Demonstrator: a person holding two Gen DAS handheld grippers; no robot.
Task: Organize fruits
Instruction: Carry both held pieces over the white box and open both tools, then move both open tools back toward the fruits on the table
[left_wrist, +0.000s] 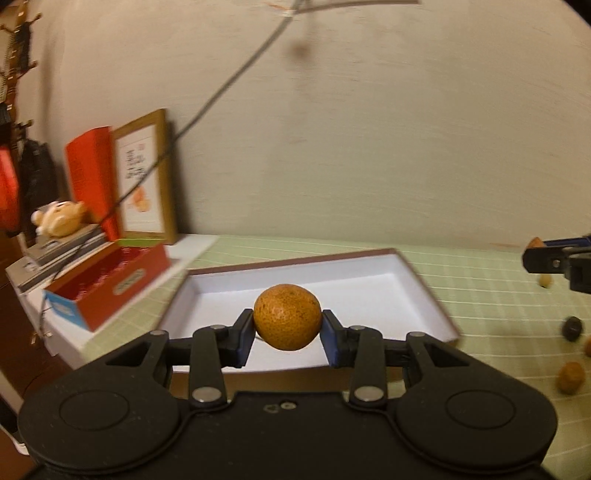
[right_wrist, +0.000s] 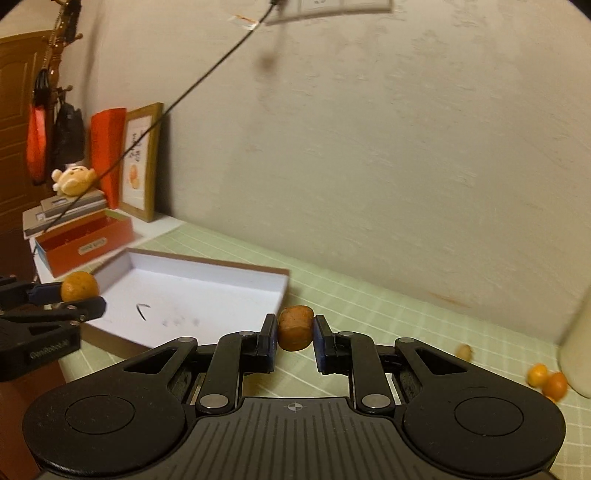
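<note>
Presently catalogued, item by item:

Left gripper (left_wrist: 287, 334): black body, blue pads, jaws clamped on a round speckled orange fruit (left_wrist: 287, 316). The fruit sits squarely between the pads, clear of any surface, held above the near part of the shallow box (left_wrist: 421, 295). The same fruit and gripper show at the left edge of the right wrist view, beside the box's left corner.

Right gripper (right_wrist: 295, 338): same make, jaws closed on a small brown fruit (right_wrist: 295, 328), squat and blunt-ended, pinched at the very tips. It hangs over the green checked tablecloth (right_wrist: 388, 314), just off the box's near right corner.

Shallow box: white inside, brown rim, lying open on the tablecloth. No fruit is seen in it; a dark curved mark and faint smudges show on its floor.

Loose fruits on the cloth, right side: two bright orange ones (right_wrist: 548, 380) touching each other beside a pale upright container (right_wrist: 576, 350), a small pale one (right_wrist: 464, 351) a little to their left. In the left wrist view, further small brown pieces and one dark round one (left_wrist: 571, 326) lie at the right edge, blurred.

Background, left: red carton (left_wrist: 110, 284), stacked books, plush toy (left_wrist: 61, 218), framed picture (left_wrist: 146, 177) against the wall, black cable (right_wrist: 166, 110) crossing in front.
</note>
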